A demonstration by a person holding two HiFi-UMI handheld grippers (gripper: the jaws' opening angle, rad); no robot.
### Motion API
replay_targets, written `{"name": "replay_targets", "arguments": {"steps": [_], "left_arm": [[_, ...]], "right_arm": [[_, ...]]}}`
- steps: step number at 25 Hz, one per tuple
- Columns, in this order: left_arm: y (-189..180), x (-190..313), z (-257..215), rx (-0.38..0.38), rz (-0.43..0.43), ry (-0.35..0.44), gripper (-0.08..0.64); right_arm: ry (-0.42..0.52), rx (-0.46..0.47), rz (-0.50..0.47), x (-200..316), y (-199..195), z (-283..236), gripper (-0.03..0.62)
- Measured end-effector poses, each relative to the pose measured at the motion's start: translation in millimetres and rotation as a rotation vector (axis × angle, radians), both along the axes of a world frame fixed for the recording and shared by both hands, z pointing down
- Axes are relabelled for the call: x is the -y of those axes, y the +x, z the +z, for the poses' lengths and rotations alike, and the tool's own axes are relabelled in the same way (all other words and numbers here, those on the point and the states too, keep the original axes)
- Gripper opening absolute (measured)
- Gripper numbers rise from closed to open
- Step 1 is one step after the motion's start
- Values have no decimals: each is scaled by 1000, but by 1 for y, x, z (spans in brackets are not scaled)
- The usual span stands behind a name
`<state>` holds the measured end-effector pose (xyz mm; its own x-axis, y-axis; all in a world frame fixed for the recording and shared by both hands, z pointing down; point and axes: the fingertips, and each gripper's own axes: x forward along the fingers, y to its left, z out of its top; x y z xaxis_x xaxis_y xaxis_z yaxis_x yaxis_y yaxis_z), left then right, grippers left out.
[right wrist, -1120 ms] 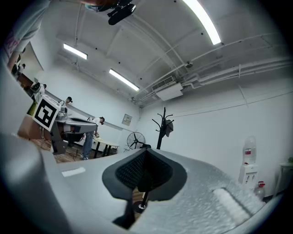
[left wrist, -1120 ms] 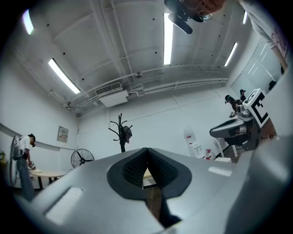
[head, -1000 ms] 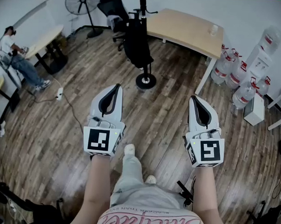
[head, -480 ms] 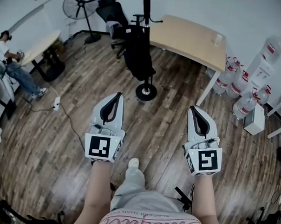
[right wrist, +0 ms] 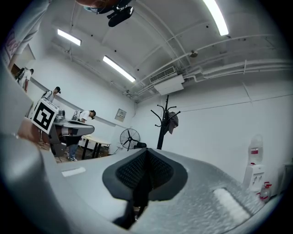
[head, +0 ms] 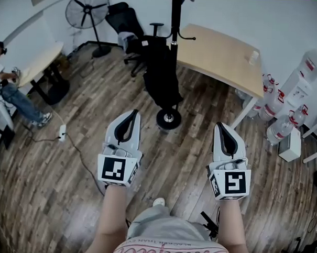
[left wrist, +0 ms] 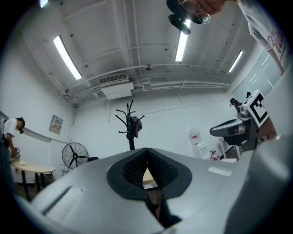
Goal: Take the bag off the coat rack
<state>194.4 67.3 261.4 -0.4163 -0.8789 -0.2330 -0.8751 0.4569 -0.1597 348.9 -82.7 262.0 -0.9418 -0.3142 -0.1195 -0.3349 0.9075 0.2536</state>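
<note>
Hanging black bag (head: 160, 79) on coat rack (head: 175, 22), its contents hidden.

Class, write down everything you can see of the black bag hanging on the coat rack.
The bag is black and looks like soft fabric, slack rather than stiff. It hangs near the top of the coat rack, against its dark upright pole, well off the floor. In both gripper views it shows as a small dark bundle high on the pole. Only the rack touches it.
</note>
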Motion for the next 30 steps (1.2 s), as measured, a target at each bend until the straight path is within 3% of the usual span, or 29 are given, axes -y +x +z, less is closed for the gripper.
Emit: {"name": "replay_targets", "arguments": {"steps": [5, 15, 20, 30], "left_arm": [[-50, 4, 5, -22, 4, 8, 0], [-105, 16, 18, -52, -8, -2, 0], [-140, 24, 16, -41, -35, 1, 0], [-249, 83, 17, -22, -30, -26, 0]], "right_arm": [[-22, 27, -31, -3, -49, -1, -3], [-66, -11, -97, 9, -122, 8, -2], [-104, 22, -119, 27, -158, 9, 14], [-126, 16, -115, 83, -274, 24, 14]]}}
